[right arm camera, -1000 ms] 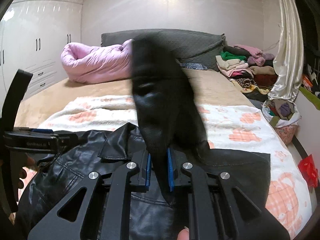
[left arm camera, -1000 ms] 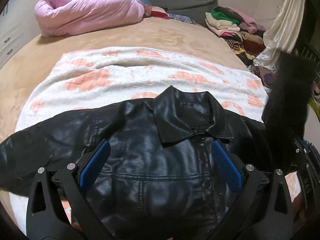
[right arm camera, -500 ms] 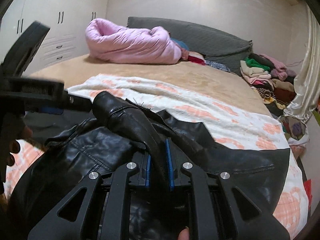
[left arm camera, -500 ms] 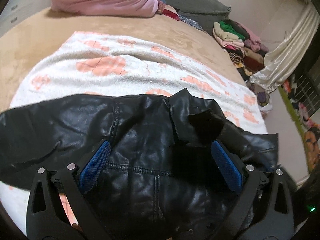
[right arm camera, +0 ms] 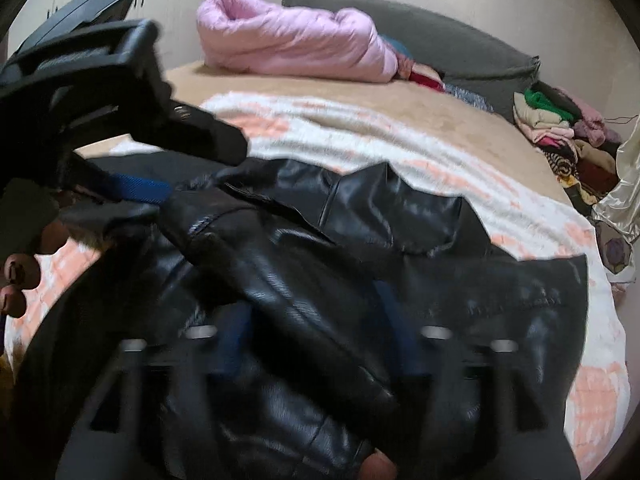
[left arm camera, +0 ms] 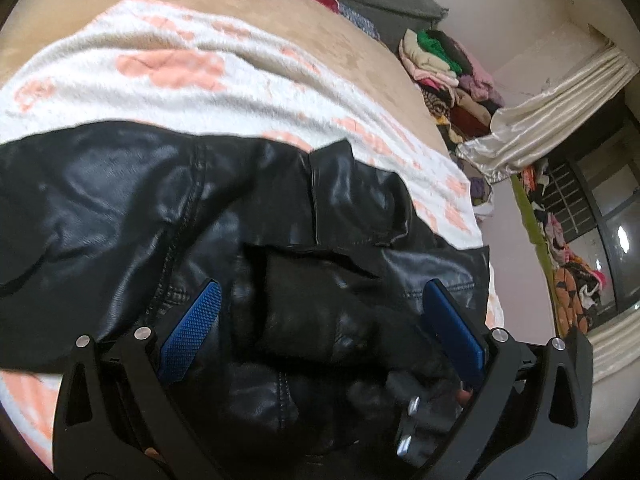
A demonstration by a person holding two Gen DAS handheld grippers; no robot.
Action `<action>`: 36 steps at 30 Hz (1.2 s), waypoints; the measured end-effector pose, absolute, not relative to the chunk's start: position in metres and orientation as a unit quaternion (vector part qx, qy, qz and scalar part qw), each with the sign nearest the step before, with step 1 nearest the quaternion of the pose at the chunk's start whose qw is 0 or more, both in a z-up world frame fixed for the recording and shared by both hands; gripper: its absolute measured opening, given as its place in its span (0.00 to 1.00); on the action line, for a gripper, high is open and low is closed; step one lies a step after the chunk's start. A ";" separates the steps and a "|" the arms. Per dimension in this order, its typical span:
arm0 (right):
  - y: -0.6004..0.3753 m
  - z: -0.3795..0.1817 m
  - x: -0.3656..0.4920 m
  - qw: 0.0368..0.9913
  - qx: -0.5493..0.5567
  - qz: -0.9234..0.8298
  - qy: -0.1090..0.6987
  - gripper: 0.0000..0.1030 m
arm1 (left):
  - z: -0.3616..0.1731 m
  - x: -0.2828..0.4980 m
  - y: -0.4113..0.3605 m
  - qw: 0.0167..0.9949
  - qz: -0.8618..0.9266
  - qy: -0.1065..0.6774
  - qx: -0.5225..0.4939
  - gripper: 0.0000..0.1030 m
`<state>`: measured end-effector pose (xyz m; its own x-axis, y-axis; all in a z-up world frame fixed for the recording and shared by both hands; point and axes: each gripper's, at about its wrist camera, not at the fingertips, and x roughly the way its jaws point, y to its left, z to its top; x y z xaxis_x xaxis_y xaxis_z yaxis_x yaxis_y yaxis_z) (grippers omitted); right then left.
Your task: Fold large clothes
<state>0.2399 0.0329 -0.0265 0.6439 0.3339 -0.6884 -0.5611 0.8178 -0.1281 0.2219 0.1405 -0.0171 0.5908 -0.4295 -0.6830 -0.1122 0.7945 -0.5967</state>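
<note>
A black leather jacket lies on a white and pink blanket on the bed. Its right sleeve is folded across the chest. My left gripper is open and hovers just above the jacket, its blue pads on either side of the sleeve end. In the right wrist view the sleeve lies between the blurred fingers of my right gripper, whose jaws stand wide apart. The left gripper shows at the left of that view.
A pink quilt lies at the head of the bed by a grey headboard. A pile of folded clothes sits at the far right corner. A cream curtain hangs right of the bed.
My right gripper carried the sleeve down and across the jacket, then opened and let it go. My left gripper moved in lower over the jacket's chest.
</note>
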 end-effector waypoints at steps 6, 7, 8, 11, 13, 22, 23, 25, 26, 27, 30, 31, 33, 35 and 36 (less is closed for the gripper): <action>0.000 -0.020 0.223 0.889 -0.106 0.279 0.348 0.89 | -0.044 0.227 0.133 0.828 -0.088 0.470 -0.292 0.92; -0.007 -0.019 0.222 0.890 -0.093 0.277 0.350 0.89 | -0.046 0.228 0.133 0.829 -0.087 0.471 -0.289 0.92; -0.016 -0.017 0.221 0.893 -0.083 0.270 0.351 0.89 | -0.048 0.229 0.133 0.830 -0.084 0.472 -0.284 0.92; -0.038 -0.012 0.218 0.900 -0.066 0.251 0.349 0.77 | -0.049 0.230 0.131 0.842 -0.081 0.464 -0.264 0.90; -0.052 -0.010 0.217 0.904 -0.054 0.237 0.350 0.72 | -0.048 0.232 0.127 0.846 -0.088 0.460 -0.253 0.75; -0.099 -0.005 0.218 0.920 -0.015 0.181 0.346 0.64 | -0.026 0.229 0.110 0.876 -0.115 0.428 -0.190 0.08; -0.101 -0.005 0.219 0.922 -0.013 0.177 0.345 0.64 | -0.020 0.226 0.109 0.882 -0.119 0.419 -0.183 0.06; -0.107 -0.003 0.220 0.924 -0.008 0.169 0.342 0.64 | -0.008 0.220 0.107 0.890 -0.126 0.400 -0.177 0.05; -0.109 -0.002 0.220 0.925 -0.006 0.166 0.341 0.64 | 0.001 0.217 0.108 0.895 -0.127 0.388 -0.178 0.05; -0.111 -0.001 0.221 0.926 -0.004 0.164 0.340 0.64 | 0.008 0.213 0.109 0.899 -0.127 0.379 -0.176 0.05; -0.115 0.002 0.224 0.929 -0.003 0.158 0.335 0.64 | 0.030 0.201 0.113 0.915 -0.122 0.349 -0.161 0.05; -0.116 0.003 0.226 0.929 -0.003 0.156 0.335 0.64 | 0.035 0.197 0.114 0.918 -0.121 0.343 -0.157 0.05; -0.118 0.003 0.231 0.930 -0.004 0.148 0.337 0.64 | 0.039 0.192 0.114 0.924 -0.114 0.337 -0.137 0.05; -0.118 0.003 0.239 0.928 -0.009 0.132 0.347 0.64 | 0.035 0.190 0.111 0.927 -0.101 0.341 -0.114 0.05; -0.119 0.001 0.244 0.928 -0.009 0.126 0.351 0.64 | 0.031 0.190 0.111 0.926 -0.100 0.346 -0.111 0.05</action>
